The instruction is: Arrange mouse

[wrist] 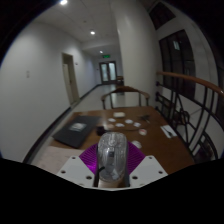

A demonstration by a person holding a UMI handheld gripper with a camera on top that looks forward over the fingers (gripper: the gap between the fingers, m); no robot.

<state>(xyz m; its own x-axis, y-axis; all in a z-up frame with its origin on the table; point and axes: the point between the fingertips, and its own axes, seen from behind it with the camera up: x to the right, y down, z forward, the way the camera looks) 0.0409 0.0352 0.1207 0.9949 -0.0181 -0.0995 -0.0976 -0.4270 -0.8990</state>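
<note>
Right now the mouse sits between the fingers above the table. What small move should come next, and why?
Probably carry the mouse forward and lower it toward the bare wood of the table. The gripper appears shut on it, purple pads at both sides, and it looks held near the table's near edge. The dark mat ahead is a likely spot, though I cannot confirm that.

Tool (112, 160) fingers closed, pads (90, 157) pressing inward
</note>
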